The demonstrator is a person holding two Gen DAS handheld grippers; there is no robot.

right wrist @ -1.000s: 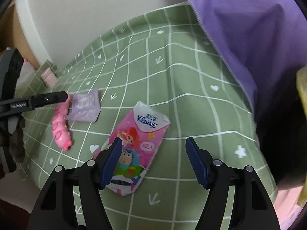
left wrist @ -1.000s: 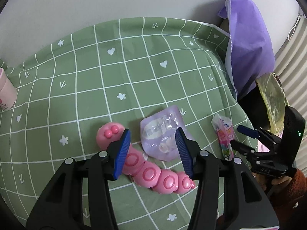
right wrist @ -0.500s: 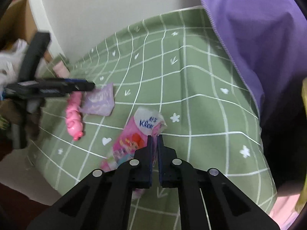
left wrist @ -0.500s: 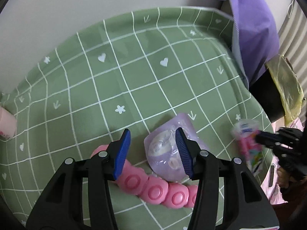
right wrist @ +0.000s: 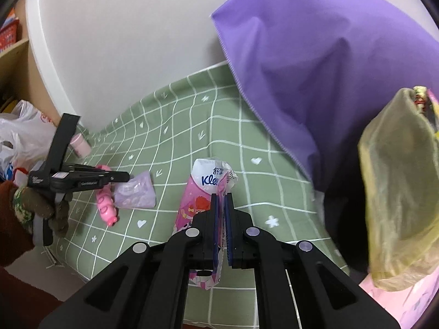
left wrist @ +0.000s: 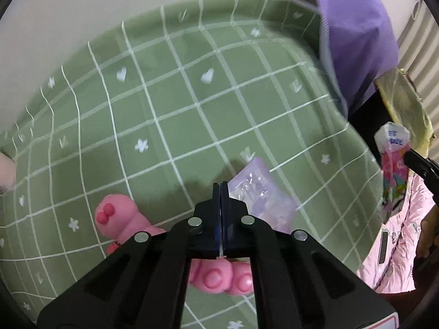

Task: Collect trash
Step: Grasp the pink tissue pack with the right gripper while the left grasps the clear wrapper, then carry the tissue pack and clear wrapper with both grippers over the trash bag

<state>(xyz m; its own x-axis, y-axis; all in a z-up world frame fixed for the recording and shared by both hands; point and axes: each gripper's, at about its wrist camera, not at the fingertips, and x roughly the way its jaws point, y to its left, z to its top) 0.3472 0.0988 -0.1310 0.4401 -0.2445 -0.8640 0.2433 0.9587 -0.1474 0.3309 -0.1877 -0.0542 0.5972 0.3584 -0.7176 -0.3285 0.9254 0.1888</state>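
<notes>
I clamp my right gripper on the Kleenex tissue wrapper beside the yellow trash bag for dropping in, while my left gripper pinches the purple wrapper.

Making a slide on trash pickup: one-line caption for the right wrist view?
Right gripper pinches a pink tissue packet above the green checked cloth, near a yellow bag.

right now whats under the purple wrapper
The purple wrapper lies on the green checked cloth, beside the pink caterpillar toy. Anything beneath the wrapper is hidden.
</notes>
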